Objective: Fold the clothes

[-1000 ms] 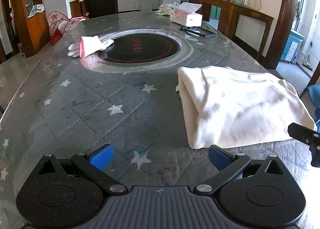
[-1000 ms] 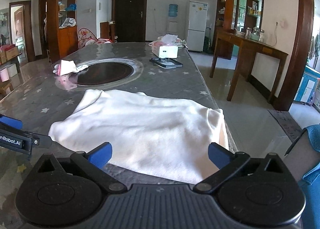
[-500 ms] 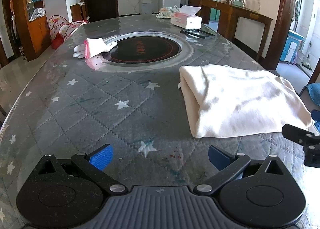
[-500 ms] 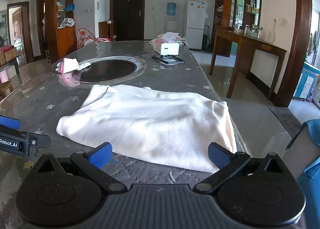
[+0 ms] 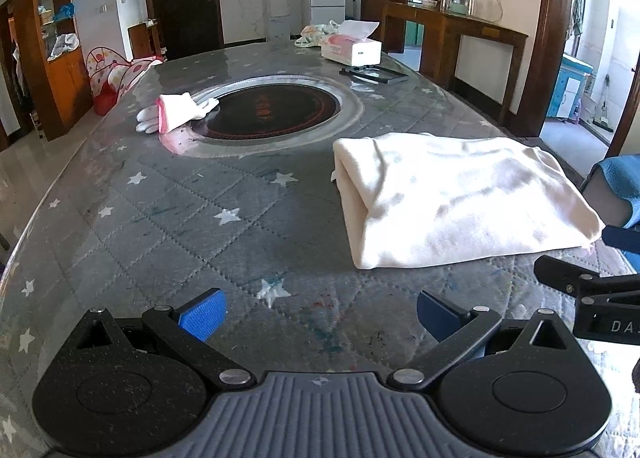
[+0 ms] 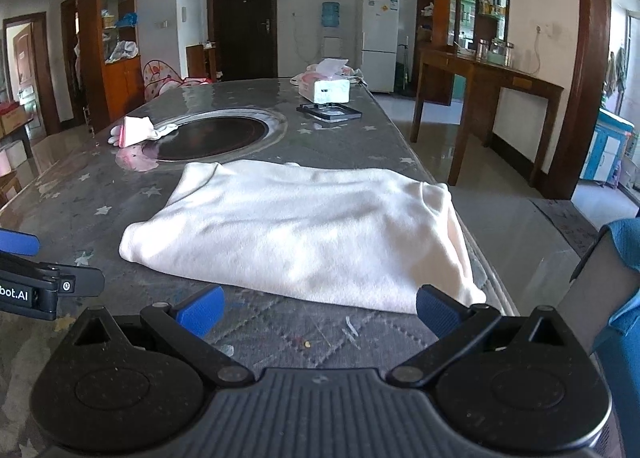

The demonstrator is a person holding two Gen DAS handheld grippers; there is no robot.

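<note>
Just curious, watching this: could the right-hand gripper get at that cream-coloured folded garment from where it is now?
Probably yes. The right gripper is open and points straight at the cream garment, whose near edge lies just beyond its fingertips on the table. Nothing lies between them; the left gripper is off to the side.

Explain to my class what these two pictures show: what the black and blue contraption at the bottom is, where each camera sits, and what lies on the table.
No robot here: a person holds a two-finger gripper in each hand, and a camera on each looks forward along its blue fingers. One picture is from the left gripper, the other from the right gripper. Both are open and hold nothing. On the grey starred table lies a folded cream garment. Farther back are a round dark cooktop, a white and pink glove and a tissue box.
</note>
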